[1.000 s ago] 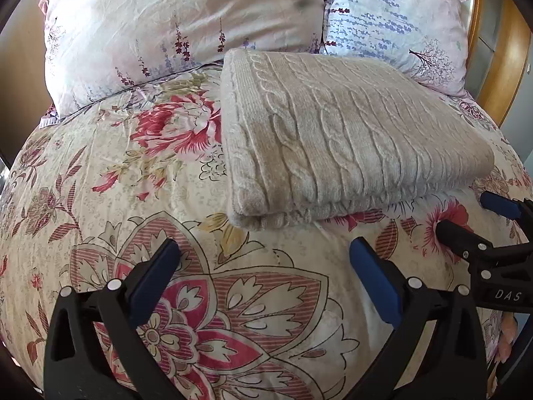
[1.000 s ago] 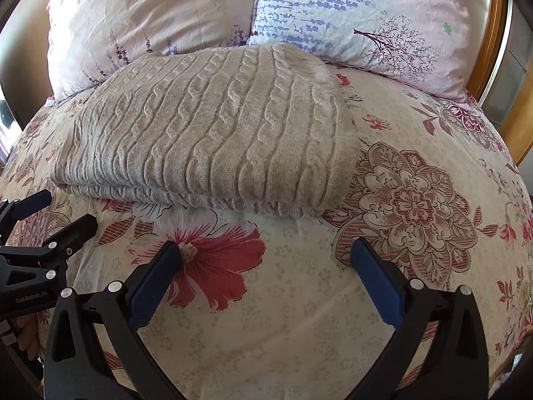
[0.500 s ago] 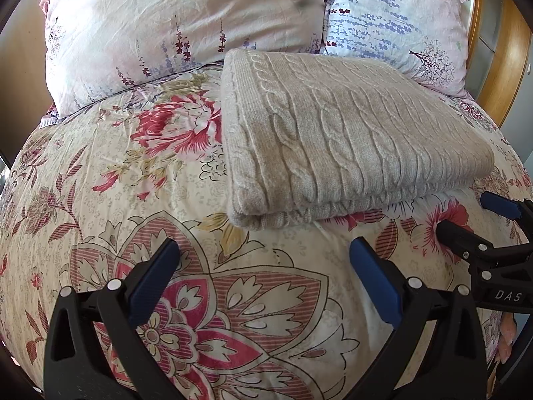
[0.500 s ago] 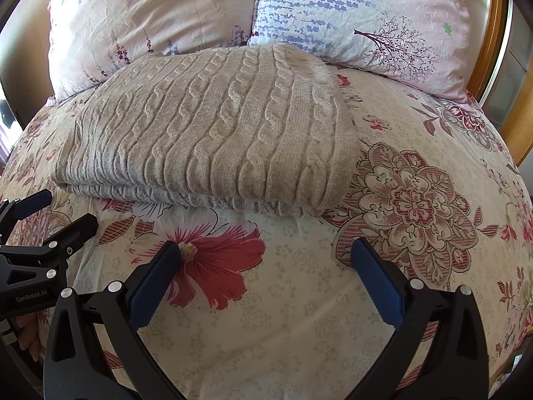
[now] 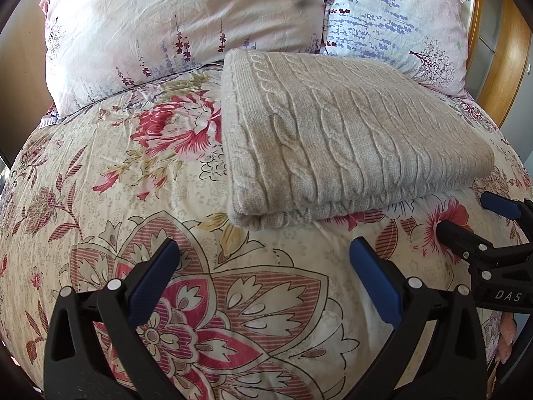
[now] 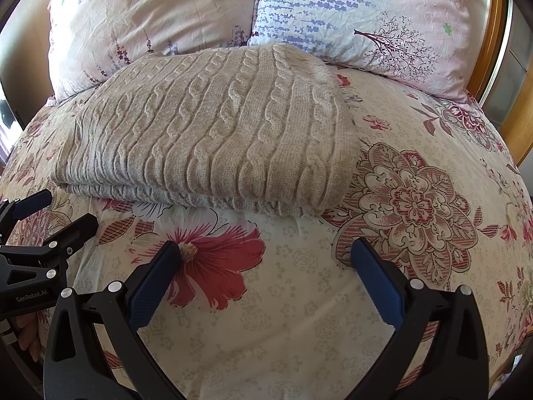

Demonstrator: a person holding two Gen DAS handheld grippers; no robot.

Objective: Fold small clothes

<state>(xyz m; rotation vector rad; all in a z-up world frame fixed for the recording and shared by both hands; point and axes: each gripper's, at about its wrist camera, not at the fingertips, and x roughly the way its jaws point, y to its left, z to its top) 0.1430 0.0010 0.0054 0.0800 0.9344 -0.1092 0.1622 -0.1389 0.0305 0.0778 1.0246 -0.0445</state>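
Grippers (image 5: 263, 250) short of sweater's (image 5: 349, 140) edge

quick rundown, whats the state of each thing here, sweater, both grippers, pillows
sweater: folded into a flat rectangle, lying on the duvet, untouched
left gripper: open, empty, short of the sweater
right gripper: open, empty, short of the sweater
pillows: two, side by side behind the sweater
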